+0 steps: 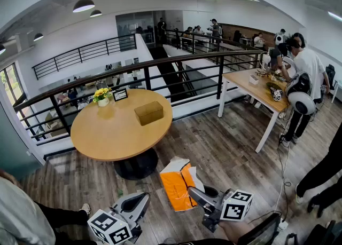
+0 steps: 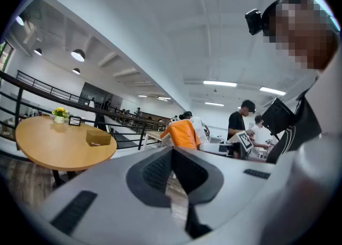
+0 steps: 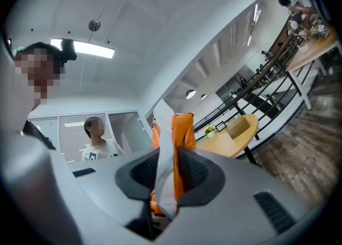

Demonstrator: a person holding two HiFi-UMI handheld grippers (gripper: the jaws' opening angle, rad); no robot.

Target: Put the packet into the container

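Pale grey moulded shells on left gripper [image 1: 140, 198] and right gripper [image 1: 191, 191]; dark ribbed pads lining the fingers [image 3: 200, 172]; white cubes [image 1: 236, 205] printed with black square markers; white top [image 2: 326, 132], black head camera [image 2: 255, 20].

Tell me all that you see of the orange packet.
The packet is orange with white edges and looks like soft, creased plastic. It is held in the air over the wooden floor, clamped at one edge between the jaws of the right gripper and sticking out past them. Nothing else touches it.
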